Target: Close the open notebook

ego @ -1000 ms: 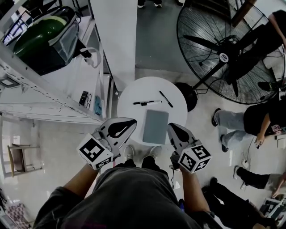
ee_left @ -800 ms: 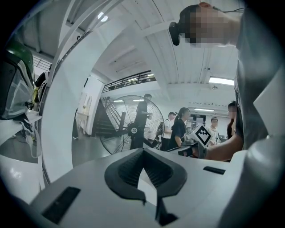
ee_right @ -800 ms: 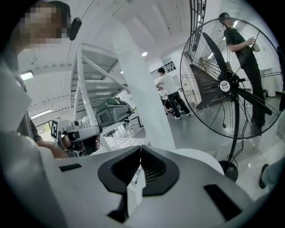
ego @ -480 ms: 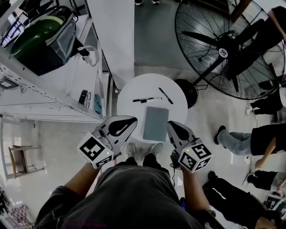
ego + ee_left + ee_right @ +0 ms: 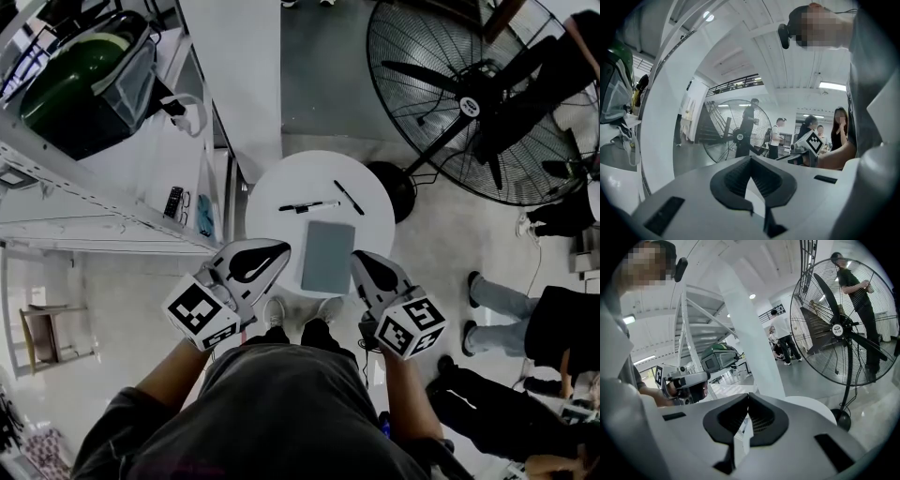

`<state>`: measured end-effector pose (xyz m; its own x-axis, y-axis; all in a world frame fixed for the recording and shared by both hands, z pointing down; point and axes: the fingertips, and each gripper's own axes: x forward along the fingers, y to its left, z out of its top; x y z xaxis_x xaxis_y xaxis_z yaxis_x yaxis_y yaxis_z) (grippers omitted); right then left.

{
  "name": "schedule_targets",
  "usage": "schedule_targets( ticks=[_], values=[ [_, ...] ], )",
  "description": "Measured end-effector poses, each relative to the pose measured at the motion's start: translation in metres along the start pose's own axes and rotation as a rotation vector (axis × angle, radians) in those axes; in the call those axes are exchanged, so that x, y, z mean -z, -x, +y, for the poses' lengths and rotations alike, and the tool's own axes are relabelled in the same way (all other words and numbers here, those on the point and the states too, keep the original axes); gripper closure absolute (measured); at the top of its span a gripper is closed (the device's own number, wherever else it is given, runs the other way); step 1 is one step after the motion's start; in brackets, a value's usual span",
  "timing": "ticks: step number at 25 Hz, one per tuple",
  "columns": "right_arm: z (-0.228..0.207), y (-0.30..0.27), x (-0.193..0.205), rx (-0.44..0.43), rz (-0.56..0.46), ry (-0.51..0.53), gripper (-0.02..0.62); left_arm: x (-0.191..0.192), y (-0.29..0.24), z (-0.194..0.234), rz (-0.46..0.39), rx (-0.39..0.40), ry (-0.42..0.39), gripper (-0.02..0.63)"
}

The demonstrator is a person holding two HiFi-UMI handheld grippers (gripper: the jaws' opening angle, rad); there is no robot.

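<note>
Round table [image 5: 272,225], notebook [image 5: 328,256] apparently shut, indistinct.

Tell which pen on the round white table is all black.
The slim black pen lying diagonally, on the right; the other pen, lying crosswise, is partly pale.

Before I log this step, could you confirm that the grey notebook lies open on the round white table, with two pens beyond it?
Not quite: the head view shows the notebook closed, grey cover up. It does lie on the round white table, with the left pen and the right pen beyond it.
</note>
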<state>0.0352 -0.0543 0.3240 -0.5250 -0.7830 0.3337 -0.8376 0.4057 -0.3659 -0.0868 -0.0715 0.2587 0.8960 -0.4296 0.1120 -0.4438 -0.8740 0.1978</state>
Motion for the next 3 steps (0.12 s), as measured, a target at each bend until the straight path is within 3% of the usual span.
schedule_targets(
  ticks=[3],
  values=[
    [0.0002, -0.0029, -0.001, -0.002, 0.0, 0.001, 0.574, -0.0007, -0.0013, 0.0023, -0.002, 0.002, -0.001, 0.6]
  ],
)
